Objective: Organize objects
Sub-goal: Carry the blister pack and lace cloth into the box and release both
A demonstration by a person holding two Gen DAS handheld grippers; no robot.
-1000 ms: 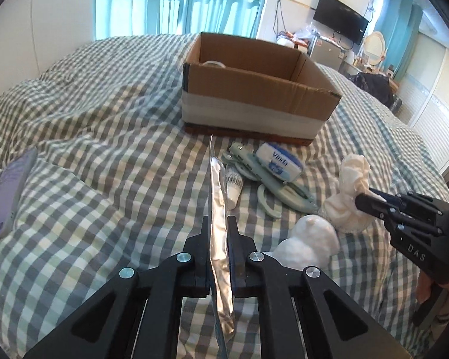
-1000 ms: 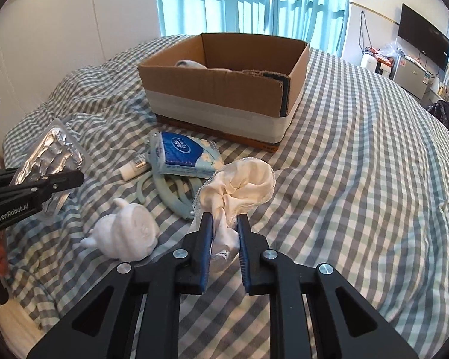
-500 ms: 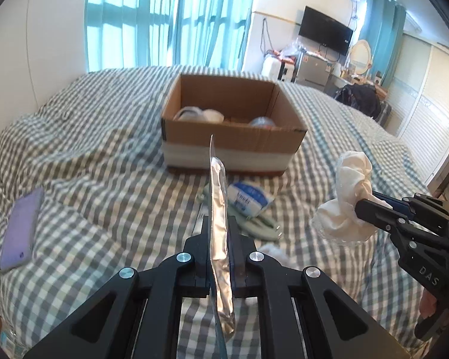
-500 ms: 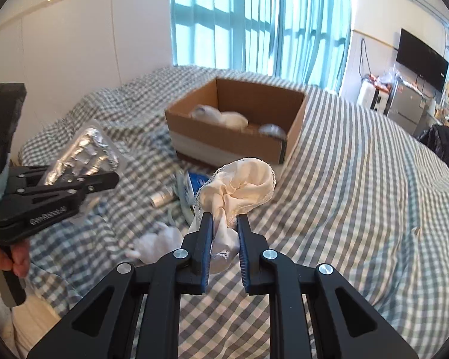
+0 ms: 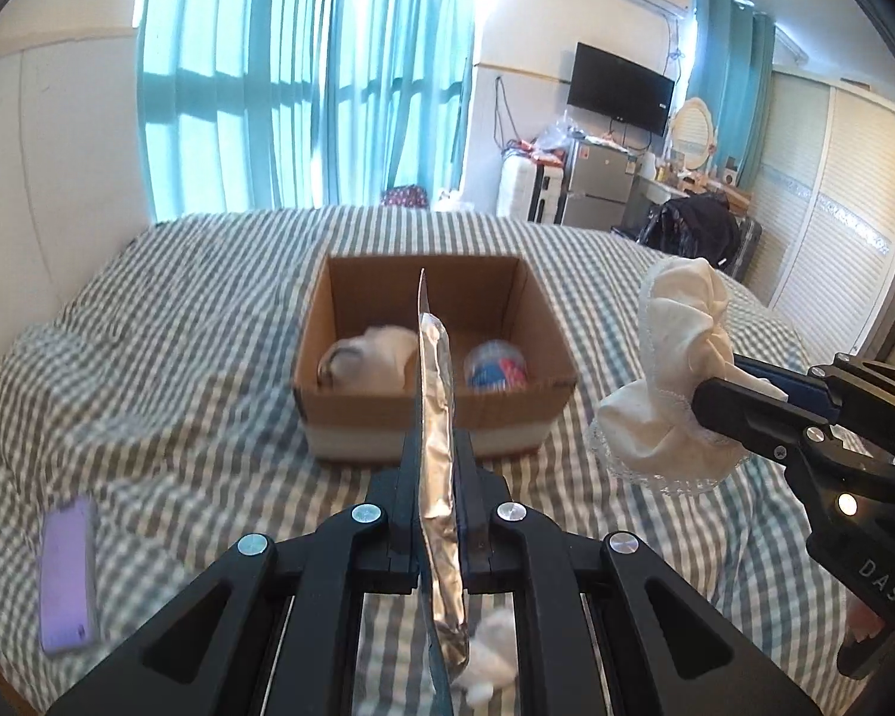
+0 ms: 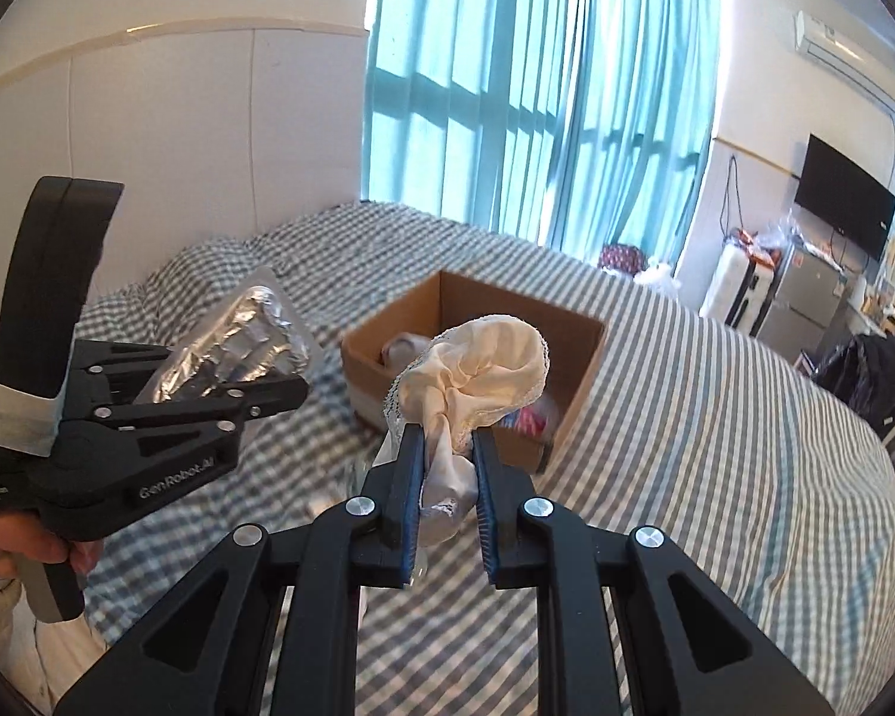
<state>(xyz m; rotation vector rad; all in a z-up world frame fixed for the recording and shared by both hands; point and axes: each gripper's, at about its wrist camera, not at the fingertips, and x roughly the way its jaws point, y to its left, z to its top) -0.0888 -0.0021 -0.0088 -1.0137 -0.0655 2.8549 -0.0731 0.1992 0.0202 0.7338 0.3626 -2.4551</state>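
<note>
From the left wrist view, the left gripper (image 5: pixel 438 480) is pinching a foil blister pack (image 5: pixel 438 417) edge-on above the checked bed, short of the cardboard box (image 5: pixel 429 358); released here, I reckon it would be landing outside. From the right wrist view, the right gripper (image 6: pixel 444 477) is clamping a cream cloth (image 6: pixel 477 376), its loose folds likely snagging.

Sunlit teal curtains (image 5: pixel 304 77) — checkered bed (image 5: pixel 149 370), wall television (image 5: pixel 620 96).

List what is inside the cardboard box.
Inside the cardboard box: a white bundle at left, a round blue-red item at right. The foil pack hides the middle; the near wall hides the floor.
</note>
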